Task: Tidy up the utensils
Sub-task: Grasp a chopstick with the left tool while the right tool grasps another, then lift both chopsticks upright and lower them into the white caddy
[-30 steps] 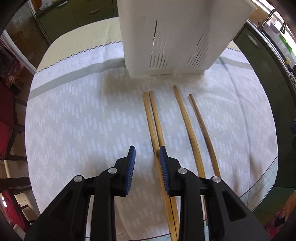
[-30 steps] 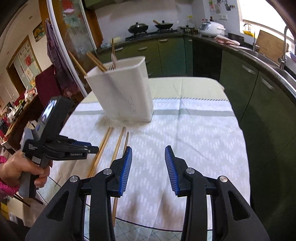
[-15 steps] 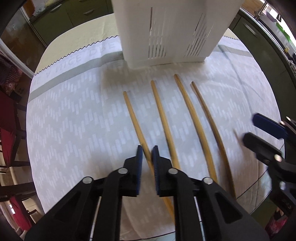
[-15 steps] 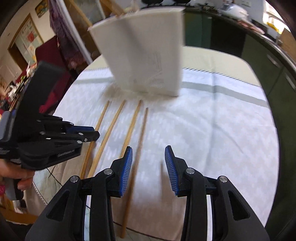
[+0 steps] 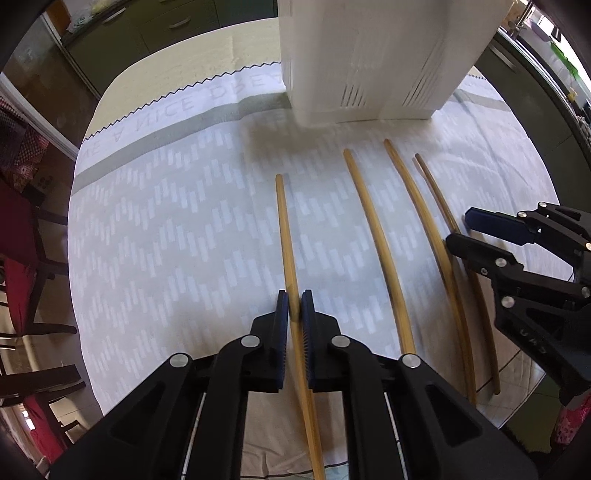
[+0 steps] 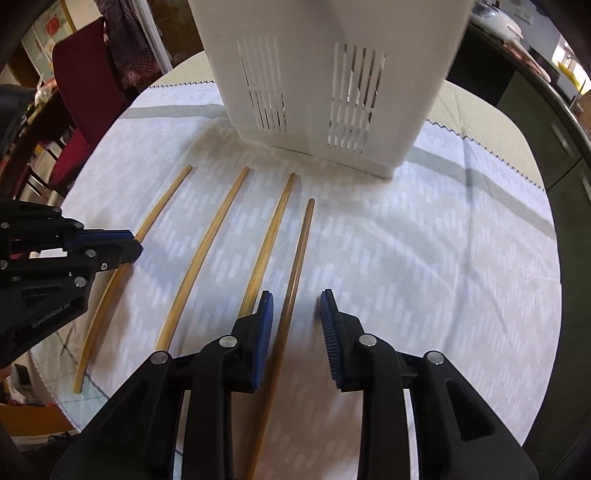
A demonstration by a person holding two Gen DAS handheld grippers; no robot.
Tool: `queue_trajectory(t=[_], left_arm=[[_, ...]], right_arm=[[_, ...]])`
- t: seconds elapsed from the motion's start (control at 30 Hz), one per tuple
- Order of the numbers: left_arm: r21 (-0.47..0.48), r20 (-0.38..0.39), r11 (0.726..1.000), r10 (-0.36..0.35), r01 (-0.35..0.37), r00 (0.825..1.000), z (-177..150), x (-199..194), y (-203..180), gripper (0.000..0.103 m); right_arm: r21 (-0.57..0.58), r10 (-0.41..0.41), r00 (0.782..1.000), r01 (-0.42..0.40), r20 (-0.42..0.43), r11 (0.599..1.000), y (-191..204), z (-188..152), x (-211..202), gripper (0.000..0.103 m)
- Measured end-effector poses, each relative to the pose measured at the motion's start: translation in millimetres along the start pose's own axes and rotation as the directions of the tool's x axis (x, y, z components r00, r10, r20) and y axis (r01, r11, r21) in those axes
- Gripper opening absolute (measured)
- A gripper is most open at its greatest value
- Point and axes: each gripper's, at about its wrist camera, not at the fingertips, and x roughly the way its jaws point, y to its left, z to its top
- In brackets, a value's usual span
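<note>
Several wooden chopsticks lie side by side on the white patterned tablecloth, pointing at a white slotted utensil holder that stands at the back; the holder also shows in the right wrist view. My left gripper is shut on the leftmost chopstick, low over the cloth. In the right wrist view that chopstick sticks out past the left gripper. My right gripper is open, and the rightmost, darker chopstick lies between its fingers. The right gripper also shows in the left wrist view.
The cloth hangs over the table's near edge. A red chair stands at the left of the table. Green kitchen cabinets line the back, and a dark counter runs along the right.
My left gripper has closed on the leftmost chopstick and shifted it left, apart from its neighbour. My right gripper has moved left and down, straddling the rightmost chopstick.
</note>
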Motion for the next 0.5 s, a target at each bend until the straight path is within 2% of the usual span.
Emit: queue_trajectory(t=[0.07,0.1,0.13,0.23,0.3,0.5], left_arm=[[-0.009,-0.002,1.000,-0.005,0.005,1.000,2.5,0.4,-0.4,0.008],[-0.011,-0.004,1.000,-0.007,0.007,1.000,1.8,0.7,-0.6,0.008],[-0.013,-0.005,1.000,-0.010,0.010,1.000,2.4,0.9,0.5,0.008],[-0.014,-0.008,1.000,-0.016,0.016,1.000,10.8,2.0,1.3,0.008],[-0.020,-0.009,0.999,-0.026,0.026,1.000,14.7,2.1,4.1,0.008],[-0.034,0.013,0.997,-0.066,0.066,0.998,14.1,-3.0,18.2,0.007]], right_arm=[[0.002,-0.003,1.000,0.003,-0.001,1.000,1.5,5.0,2.6,0.017],[0.002,-0.002,1.000,0.002,-0.002,1.000,1.4,6.6,3.4,0.009],[0.002,-0.002,1.000,0.002,-0.003,1.000,0.8,7.2,3.5,0.008],[0.005,-0.002,1.000,0.002,-0.001,1.000,3.0,9.3,4.4,0.006],[0.022,0.027,1.000,-0.027,0.006,0.999,1.2,7.9,2.4,0.006],[0.070,0.109,0.988,-0.117,0.107,0.991,-15.3,-8.1,-35.7,0.006]])
